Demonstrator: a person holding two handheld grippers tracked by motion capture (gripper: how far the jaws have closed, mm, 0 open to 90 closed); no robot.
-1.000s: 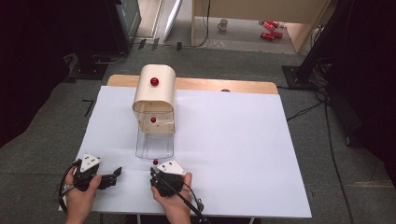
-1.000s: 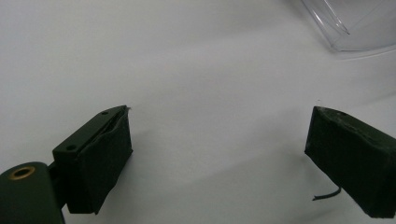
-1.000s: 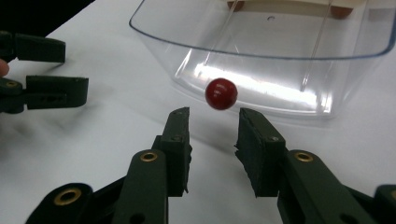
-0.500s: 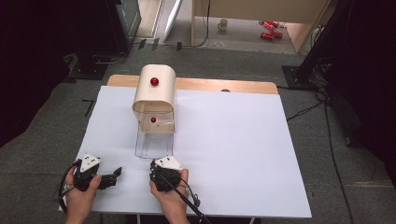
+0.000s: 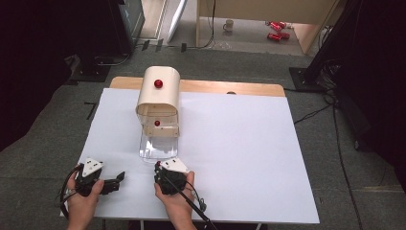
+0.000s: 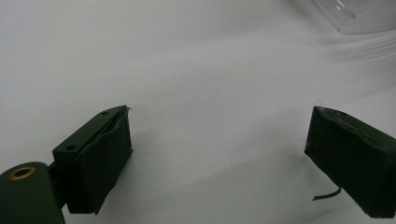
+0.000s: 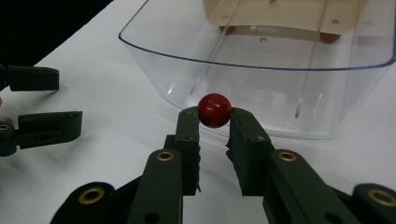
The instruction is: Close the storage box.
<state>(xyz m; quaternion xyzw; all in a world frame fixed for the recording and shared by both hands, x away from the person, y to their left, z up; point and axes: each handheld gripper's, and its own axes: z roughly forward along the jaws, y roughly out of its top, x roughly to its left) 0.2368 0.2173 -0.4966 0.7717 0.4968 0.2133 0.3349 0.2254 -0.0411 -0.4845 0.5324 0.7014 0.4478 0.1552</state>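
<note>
A white sheet (image 5: 239,153) covers the table. At its ten o'clock stands a cream cabinet (image 5: 159,98) with red knobs, its clear drawer (image 7: 261,65) pulled out toward six o'clock. The left gripper (image 5: 115,179), at seven o'clock on the sheet, rests with jaws spread wide and nothing between them. The right gripper (image 7: 215,122), just below the drawer's front wall, has just been closing and pinches a red ball (image 7: 214,110) between its fingertips.
</note>
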